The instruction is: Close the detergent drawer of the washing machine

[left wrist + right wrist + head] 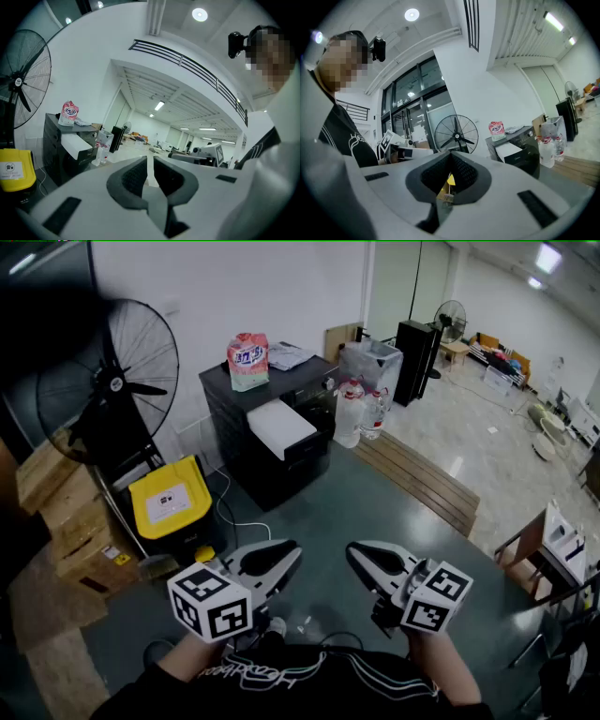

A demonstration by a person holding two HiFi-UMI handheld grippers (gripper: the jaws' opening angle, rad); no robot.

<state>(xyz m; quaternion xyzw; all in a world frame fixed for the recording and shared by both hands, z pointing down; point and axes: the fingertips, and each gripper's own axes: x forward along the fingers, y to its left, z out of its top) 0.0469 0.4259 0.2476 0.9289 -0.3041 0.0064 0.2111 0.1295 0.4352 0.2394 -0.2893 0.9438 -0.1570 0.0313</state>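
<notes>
Meanwhile left gripper [289, 551], right gripper [356, 555] clenched empty — fan [117, 385], yellow bin [169, 499] beside washing machine [267, 479].

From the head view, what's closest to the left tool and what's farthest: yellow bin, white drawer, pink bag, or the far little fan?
1. Yellow-lidded plastic bin, on the floor left of the left tool.
2. White detergent drawer, open, straight ahead.
3. Pink detergent bag, atop the black washing machine.
4. Small black standing fan, far back right.

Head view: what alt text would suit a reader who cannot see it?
Seen from above, a person's left gripper and right gripper, both shut and empty, point toward a dark washing machine whose white detergent drawer sticks out.
</notes>
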